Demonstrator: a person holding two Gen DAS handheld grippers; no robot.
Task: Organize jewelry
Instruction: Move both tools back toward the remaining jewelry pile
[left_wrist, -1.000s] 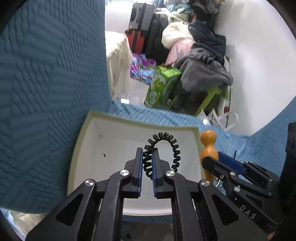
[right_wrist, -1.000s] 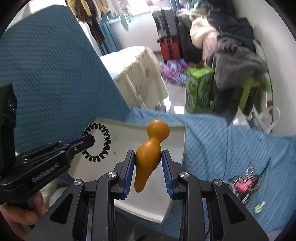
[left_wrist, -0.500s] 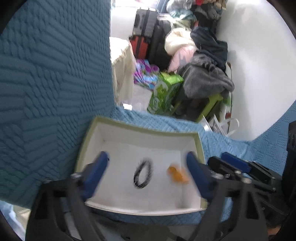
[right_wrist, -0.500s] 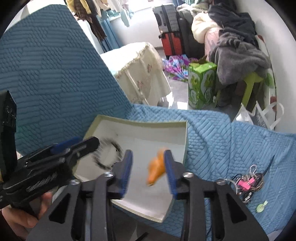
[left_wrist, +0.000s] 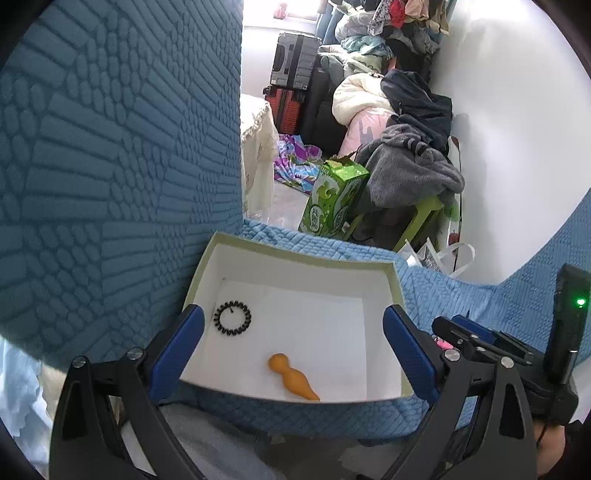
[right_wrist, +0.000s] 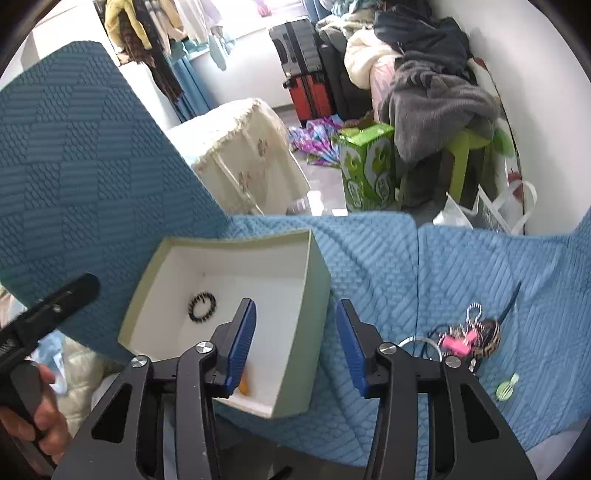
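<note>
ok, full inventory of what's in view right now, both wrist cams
box: 1, pale green outside, white inside, on the blue cover
hair tie: 1, black coil, in box, far left
gourd charm: 1, orange, in box, near front wall
jewelry pile: 1 tangle, mixed with pink, on cover right of box
green clip: 1, on cover near pile
blue cover: 1, under everything
carton: 1, green, on floor
suitcases: red and black, back wall
left gripper: jaws opening, nothing between
right gripper: jaws closing, straddling box wall
hand: 1, on left gripper
</note>
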